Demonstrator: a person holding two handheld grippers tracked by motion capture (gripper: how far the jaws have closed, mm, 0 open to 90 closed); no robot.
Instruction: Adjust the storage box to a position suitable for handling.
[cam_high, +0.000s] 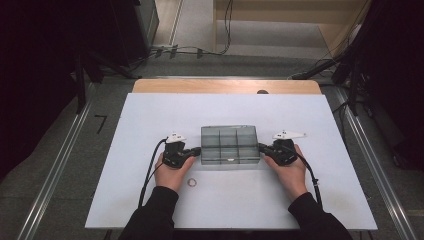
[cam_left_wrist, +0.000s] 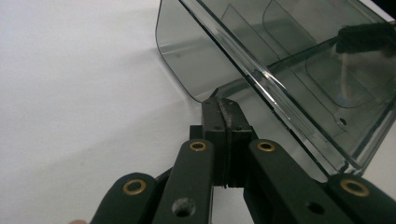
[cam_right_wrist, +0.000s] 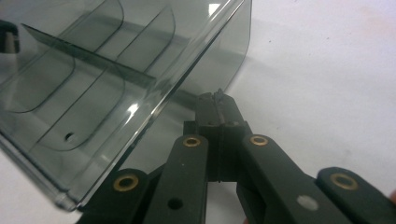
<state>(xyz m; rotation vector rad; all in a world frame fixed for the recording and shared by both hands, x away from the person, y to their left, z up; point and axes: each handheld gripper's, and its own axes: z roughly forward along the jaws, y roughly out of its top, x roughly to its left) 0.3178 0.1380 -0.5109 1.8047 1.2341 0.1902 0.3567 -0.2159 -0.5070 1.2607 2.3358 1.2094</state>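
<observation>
In the high view, a clear smoky divided box (cam_high: 230, 145) sits mid-table on the white board (cam_high: 150, 115), flanked by the left gripper (cam_high: 196, 150) and the right gripper (cam_high: 260, 147), one at each end wall, apparently to brace or shift it from both sides. A small ring (cam_high: 192, 182) lies nearer the person, apart from the box.

In the left gripper view, the jaws are fully closed with nothing between them, tips at the box's (cam_left_wrist: 280, 70) end wall.

In the right gripper view, the jaws likewise meet empty, tips against the opposite end wall of the box (cam_right_wrist: 116, 70).
</observation>
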